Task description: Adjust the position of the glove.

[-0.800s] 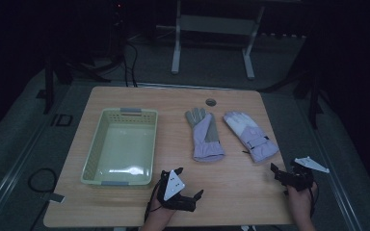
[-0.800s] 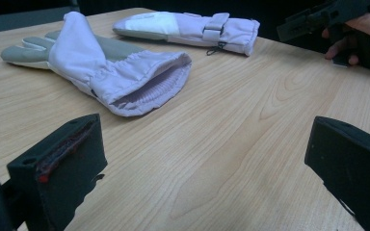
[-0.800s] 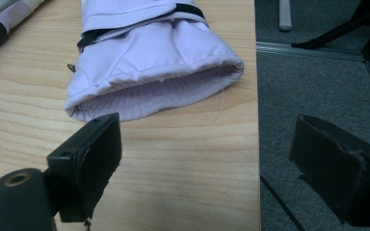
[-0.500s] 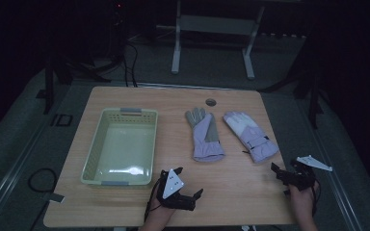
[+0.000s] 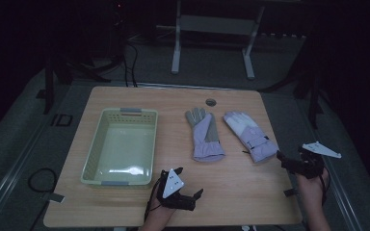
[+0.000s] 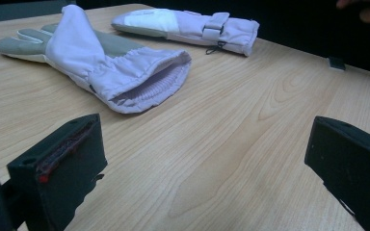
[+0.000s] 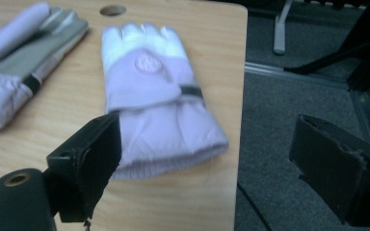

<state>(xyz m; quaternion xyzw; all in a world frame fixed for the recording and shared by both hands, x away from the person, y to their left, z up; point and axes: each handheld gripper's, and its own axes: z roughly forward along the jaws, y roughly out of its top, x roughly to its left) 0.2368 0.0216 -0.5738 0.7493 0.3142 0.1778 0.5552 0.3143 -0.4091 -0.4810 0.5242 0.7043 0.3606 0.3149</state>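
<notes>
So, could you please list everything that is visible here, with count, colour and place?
gloves: 2, pale lilac; one palm up with grey palm mid-table, one back up with a strap to its right near the table's right edge; they lie apart
basket: 1, pale green plastic, nothing inside, on the left half of the table
table: 1, light wood, with a round hole near the far edge
metal stand: 1, grey, on the floor behind the table
cables: black, on the floor at the left
left gripper: 1, black, jaws open, near the front edge, nothing between them
right gripper: 1, black, jaws open, at the right edge beside the strapped glove's cuff
</notes>
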